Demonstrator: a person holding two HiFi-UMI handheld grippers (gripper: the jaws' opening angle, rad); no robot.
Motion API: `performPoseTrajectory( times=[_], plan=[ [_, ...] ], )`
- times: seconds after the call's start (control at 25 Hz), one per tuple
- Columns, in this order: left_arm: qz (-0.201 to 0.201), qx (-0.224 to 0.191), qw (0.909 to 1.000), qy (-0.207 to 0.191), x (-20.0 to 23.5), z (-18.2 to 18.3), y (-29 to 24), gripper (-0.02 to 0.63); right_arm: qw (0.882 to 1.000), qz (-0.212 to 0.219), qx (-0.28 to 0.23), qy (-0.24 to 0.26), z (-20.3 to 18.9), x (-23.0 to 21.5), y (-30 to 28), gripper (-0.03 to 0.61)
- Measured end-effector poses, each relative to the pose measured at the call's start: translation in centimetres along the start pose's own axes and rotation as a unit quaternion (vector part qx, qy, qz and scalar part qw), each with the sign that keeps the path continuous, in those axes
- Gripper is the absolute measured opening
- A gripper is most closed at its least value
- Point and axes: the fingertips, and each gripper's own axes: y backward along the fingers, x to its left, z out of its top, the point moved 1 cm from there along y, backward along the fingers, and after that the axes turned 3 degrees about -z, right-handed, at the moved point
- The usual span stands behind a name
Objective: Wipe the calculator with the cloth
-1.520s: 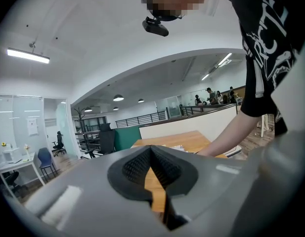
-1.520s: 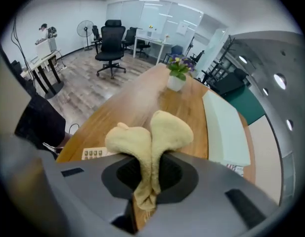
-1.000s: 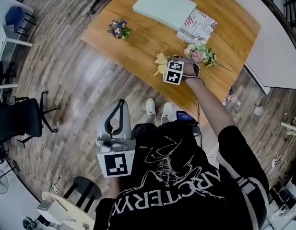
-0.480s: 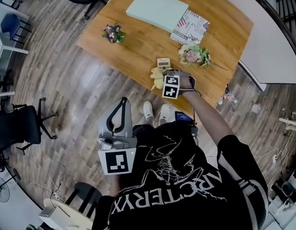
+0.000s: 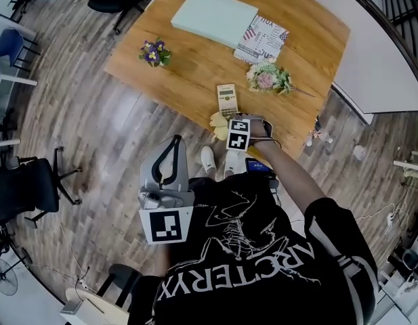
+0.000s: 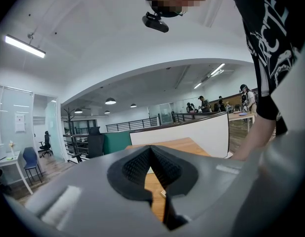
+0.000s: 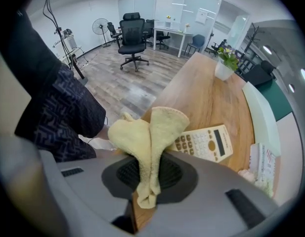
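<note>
A cream calculator lies flat on the wooden table near its front edge; the right gripper view shows the calculator just beyond the jaws, to the right. My right gripper is shut on a yellow cloth, whose folds stick up out of the jaws. The cloth hangs over the table edge, just short of the calculator. My left gripper is held low by the person's body, away from the table, with its jaws shut on nothing.
On the table stand a small pot of purple flowers, a pink bouquet, a pale green flat box and a magazine. Office chairs stand on the wooden floor to the left.
My right gripper has drawn back toward the table's front edge with the cloth, and the calculator it covered now shows in full. The left gripper has stayed put.
</note>
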Motion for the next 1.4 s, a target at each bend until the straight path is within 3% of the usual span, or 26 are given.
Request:
performPoseTrajectory(
  times=[0.2,0.36,0.44,0.48,0.64,0.76,0.88,1.0,1.16,1.4],
  plan=[
    [-0.002,-0.004,1.0000,-0.005,0.2,0.4,-0.3,0.009,1.000,-0.004,-0.016,-0.021,0.0,0.1,0.8,0.054],
    [-0.009,-0.009,0.9999,-0.006,0.1,0.9,-0.7,0.009,0.988,-0.046,-0.093,-0.118,0.4,-1.5,6.8,0.054],
    [-0.014,-0.014,0.9998,-0.003,0.1,1.2,-1.2,0.009,0.967,-0.092,-0.151,-0.181,0.1,-3.2,11.9,0.054],
    [-0.017,-0.020,0.9997,-0.003,0.0,1.4,-1.5,0.009,0.952,-0.117,-0.185,-0.215,-0.2,-4.2,14.6,0.054],
    [-0.032,-0.031,0.9990,-0.006,-0.4,2.1,-2.8,0.009,0.864,-0.208,-0.330,-0.320,-1.5,-7.8,26.2,0.054],
    [-0.042,-0.035,0.9984,-0.007,-0.6,2.6,-3.4,0.009,0.799,-0.284,-0.427,-0.316,-0.7,-8.7,33.9,0.054],
    [-0.049,-0.048,0.9976,0.004,-0.6,3.3,-4.0,0.009,0.756,-0.343,-0.475,-0.290,0.7,-8.3,38.6,0.054],
    [-0.052,-0.055,0.9971,0.005,-0.6,3.6,-4.3,0.009,0.731,-0.375,-0.493,-0.286,1.4,-7.9,40.3,0.054],
    [-0.052,-0.054,0.9972,0.002,-0.4,3.7,-4.7,0.009,0.707,-0.361,-0.530,-0.298,2.0,-7.7,41.1,0.054],
    [-0.050,-0.058,0.9971,0.000,0.0,3.9,-4.4,0.009,0.707,-0.367,-0.531,-0.290,2.5,-7.7,41.6,0.054]
  ],
)
